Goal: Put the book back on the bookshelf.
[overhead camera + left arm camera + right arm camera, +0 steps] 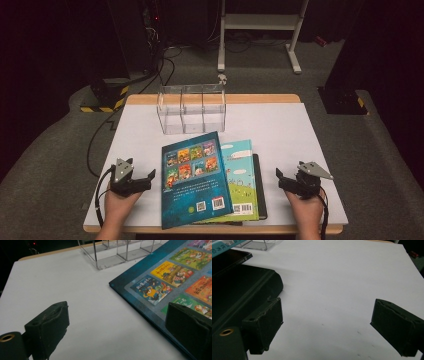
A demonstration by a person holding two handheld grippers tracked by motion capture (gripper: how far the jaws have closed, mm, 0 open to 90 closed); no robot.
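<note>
1. High view: three books stacked near-centre on the table (310, 130): dark blue book (192, 180) on top, light blue book (242, 175) under it, black book (258, 185) lowest. Clear rack (192, 107) just beyond. Left gripper (145, 181) and right gripper (282, 181) flank the stack, both w/ jaws apart, holding nothing.
2. Left gripper view: dark blue book's left edge (140, 305) sits betw. the jaws, untouched.
3. Right gripper view: black book (239, 287) close by the left jaw; bare table ahead.
4. Step: approach, prob. Next: nip top book's edge, lift it toward the rack.
</note>
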